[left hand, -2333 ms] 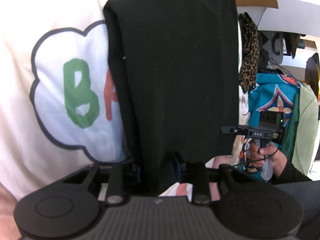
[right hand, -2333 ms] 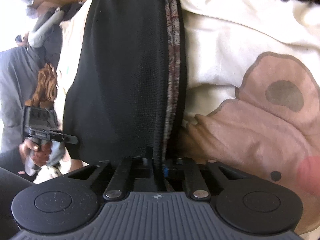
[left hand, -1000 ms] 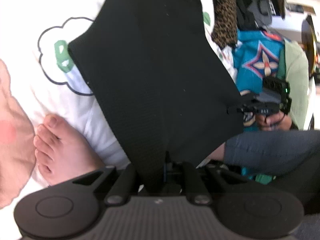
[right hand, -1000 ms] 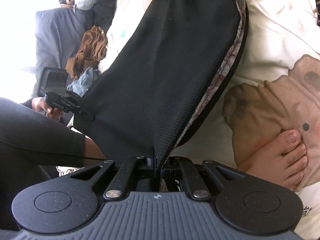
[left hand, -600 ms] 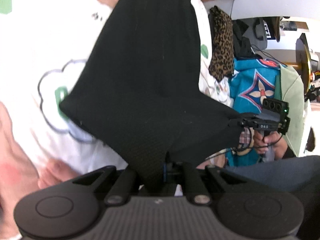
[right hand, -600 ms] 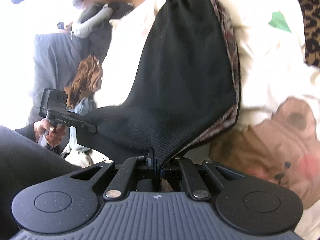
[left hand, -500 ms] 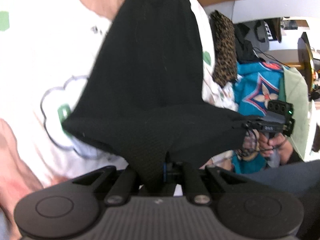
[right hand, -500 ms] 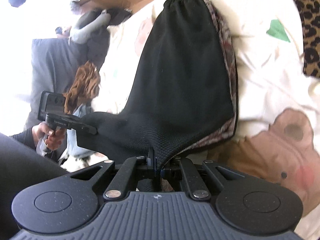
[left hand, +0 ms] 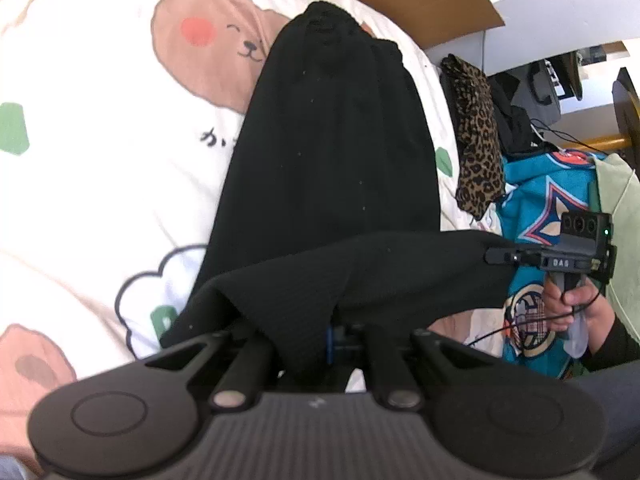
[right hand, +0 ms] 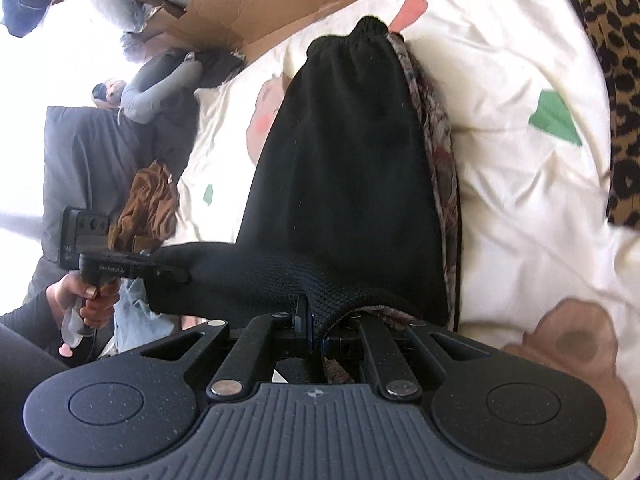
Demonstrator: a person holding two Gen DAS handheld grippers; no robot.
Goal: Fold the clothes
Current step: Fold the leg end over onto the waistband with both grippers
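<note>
My left gripper point(left hand: 334, 330) sits low in the centre of its frame, jaws pinched tight on one near corner of a black knit garment point(left hand: 332, 168). My right gripper point(right hand: 310, 330) sits at the lower centre of its own view, clamped the same way on the other near corner. In the left wrist view that right gripper shows at the right edge, with a hand point(left hand: 568, 304) around its handle.

Between the two grips the near edge hangs as a raised, slightly slack band. The rest of the garment lies away from me toward the top of each frame, on a cream bedsheet printed with bears point(left hand: 100, 152). Its gathered far end rests near a cardboard box point(right hand: 256, 4). A patterned lining point(right hand: 438, 152) peeks along its right side.

I judge the fabric soft, light and limp. It drapes rather than holds shape, so corners are the right hold. The knit looks grippy, not slippery. A leopard-print cloth point(left hand: 478, 140) lies to the right, apart from it.
</note>
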